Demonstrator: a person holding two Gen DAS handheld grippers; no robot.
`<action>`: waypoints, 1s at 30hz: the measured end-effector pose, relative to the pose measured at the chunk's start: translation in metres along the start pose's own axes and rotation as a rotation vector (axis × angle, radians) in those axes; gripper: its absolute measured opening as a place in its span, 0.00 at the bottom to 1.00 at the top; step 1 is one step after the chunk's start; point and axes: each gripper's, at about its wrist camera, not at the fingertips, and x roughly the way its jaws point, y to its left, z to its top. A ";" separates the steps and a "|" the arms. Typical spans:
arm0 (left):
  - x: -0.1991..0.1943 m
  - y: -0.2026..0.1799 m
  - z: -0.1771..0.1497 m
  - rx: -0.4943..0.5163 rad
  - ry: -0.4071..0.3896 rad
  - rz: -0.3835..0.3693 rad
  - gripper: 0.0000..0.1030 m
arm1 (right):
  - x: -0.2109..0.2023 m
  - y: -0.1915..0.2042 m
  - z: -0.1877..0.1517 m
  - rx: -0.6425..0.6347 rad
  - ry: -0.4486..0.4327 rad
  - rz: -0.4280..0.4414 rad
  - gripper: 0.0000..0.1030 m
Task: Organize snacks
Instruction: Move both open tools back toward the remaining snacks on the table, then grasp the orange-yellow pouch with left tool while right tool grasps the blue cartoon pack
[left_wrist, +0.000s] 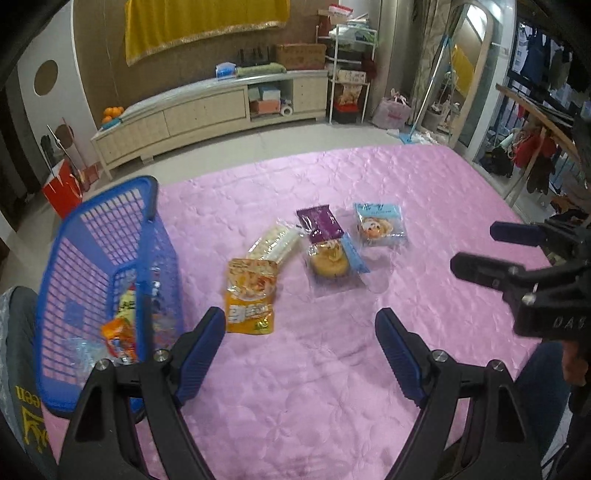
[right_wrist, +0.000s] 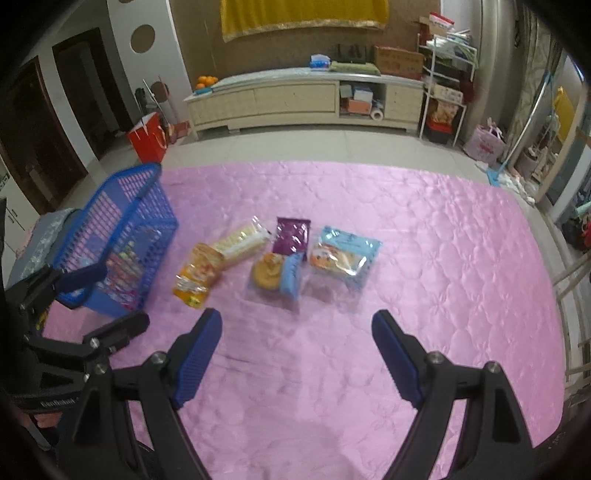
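Several snack packs lie on a pink quilt (left_wrist: 332, 369): an orange-yellow bag (left_wrist: 252, 295), a white wafer pack (left_wrist: 275, 242), a purple pack (left_wrist: 319, 222), a clear pack with a round cake (left_wrist: 332, 264) and a light-blue pack (left_wrist: 380, 223). A blue basket (left_wrist: 92, 236) at the left holds a few snacks. My left gripper (left_wrist: 301, 321) is open and empty, just in front of the orange-yellow bag. My right gripper (right_wrist: 297, 323) is open and empty, short of the cake pack (right_wrist: 275, 275). The right gripper also shows in the left wrist view (left_wrist: 472, 251).
The quilt (right_wrist: 424, 258) ends at a tiled floor. Beyond it stand a long low cabinet (right_wrist: 295, 99), a red paper bag (right_wrist: 147, 136) and a white rack (right_wrist: 443, 85). A mirror and a clothes rail stand at the right.
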 end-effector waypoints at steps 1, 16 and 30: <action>0.006 -0.002 0.000 0.009 0.001 0.011 0.79 | 0.005 -0.002 -0.002 0.002 0.008 -0.001 0.84; 0.083 0.008 0.006 -0.001 0.072 0.060 0.79 | 0.078 -0.012 -0.003 0.044 0.069 0.000 0.84; 0.142 0.035 0.013 0.043 0.136 0.162 0.72 | 0.108 -0.018 -0.003 0.068 0.072 -0.001 0.84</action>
